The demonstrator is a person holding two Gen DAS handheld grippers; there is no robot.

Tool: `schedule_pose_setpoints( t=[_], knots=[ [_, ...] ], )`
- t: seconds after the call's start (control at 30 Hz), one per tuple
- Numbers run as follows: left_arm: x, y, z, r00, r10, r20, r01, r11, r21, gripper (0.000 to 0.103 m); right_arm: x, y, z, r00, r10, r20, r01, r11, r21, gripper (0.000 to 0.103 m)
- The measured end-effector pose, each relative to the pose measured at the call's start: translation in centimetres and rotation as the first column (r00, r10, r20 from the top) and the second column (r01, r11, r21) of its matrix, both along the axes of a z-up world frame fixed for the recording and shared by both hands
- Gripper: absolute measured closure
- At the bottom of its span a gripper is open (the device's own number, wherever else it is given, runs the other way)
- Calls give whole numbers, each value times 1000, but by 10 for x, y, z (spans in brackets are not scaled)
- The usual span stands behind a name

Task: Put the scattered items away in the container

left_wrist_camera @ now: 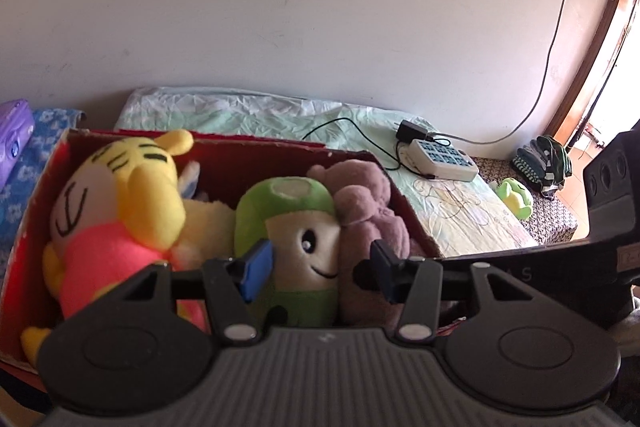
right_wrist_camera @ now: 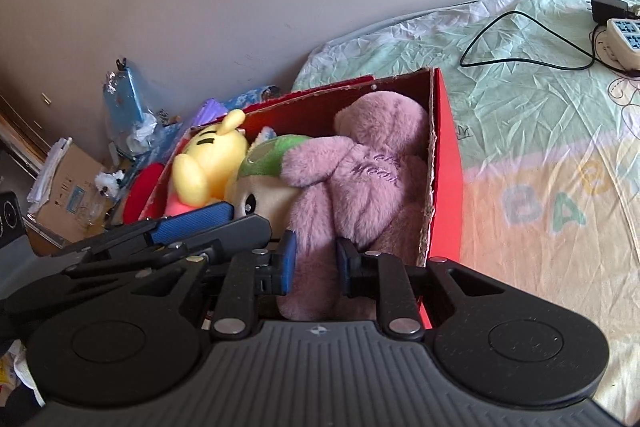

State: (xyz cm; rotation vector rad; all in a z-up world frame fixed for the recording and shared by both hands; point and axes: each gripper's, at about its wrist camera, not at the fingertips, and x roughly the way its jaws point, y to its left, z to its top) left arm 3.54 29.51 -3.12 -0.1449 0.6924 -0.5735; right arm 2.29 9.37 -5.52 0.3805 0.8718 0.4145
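A red cardboard box (left_wrist_camera: 32, 211) (right_wrist_camera: 450, 163) sits on the bed and holds a yellow tiger plush (left_wrist_camera: 120, 203) (right_wrist_camera: 208, 163), a green-capped plush (left_wrist_camera: 296, 223) (right_wrist_camera: 272, 157) and a mauve plush bear (left_wrist_camera: 372, 203) (right_wrist_camera: 360, 179). My left gripper (left_wrist_camera: 320, 269) is open, its blue pads either side of the green plush. My right gripper (right_wrist_camera: 316, 261) is shut on the mauve bear's lower part inside the box. The left gripper's fingers (right_wrist_camera: 192, 225) show in the right wrist view beside the green plush.
A white power strip (left_wrist_camera: 440, 157) (right_wrist_camera: 624, 41) with a black adapter and cable lies on the pale green bedsheet (left_wrist_camera: 248, 111) (right_wrist_camera: 520, 99). A small green plush (left_wrist_camera: 516, 197) and striped cloth lie far right. Cardboard and clutter (right_wrist_camera: 68, 195) stand left of the box.
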Motion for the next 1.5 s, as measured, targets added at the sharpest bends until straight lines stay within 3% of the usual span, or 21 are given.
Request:
schedule_pose_setpoints(
  t=[0.17, 0.37, 0.5, 0.7, 0.8, 1.03, 1.13, 1.33, 1.5],
  knots=[
    [-6, 0, 3, 1000, -10, 13, 10, 1000, 22, 45, 0, -3, 6, 996, -15, -84, 15, 1000, -2, 75],
    [-7, -2, 2, 1000, 5, 13, -5, 999, 48, 45, -7, -8, 24, 999, -33, -15, 33, 999, -1, 71],
    [-7, -7, 5, 1000, 16, 18, -17, 997, 76, 41, -2, -10, 19, 999, -35, -38, 35, 999, -7, 69],
    [-8, -11, 14, 996, 85, 25, -88, 983, 164, 25, -14, -16, 35, 997, -79, 21, 79, 997, -11, 68],
    [-11, -13, 20, 989, 146, 38, -150, 965, 215, 16, -20, -18, 42, 994, -100, 47, 102, 994, -42, 63],
    [-22, -15, 30, 955, 295, 42, -294, 909, 295, 11, -31, -11, 47, 995, -45, 90, 56, 991, -121, 56],
    [-30, -19, 34, 939, 339, 57, -338, 880, 332, 6, -35, -13, 50, 994, -38, 98, 51, 990, -133, 45],
    [-44, -31, 40, 892, 448, 58, -436, 821, 368, 4, -48, -21, 54, 994, -6, 110, 24, 986, -167, 37],
    [-56, -45, 41, 846, 530, 66, -505, 755, 418, 2, -61, -26, 55, 993, -2, 114, 24, 981, -194, 26]
  ],
)
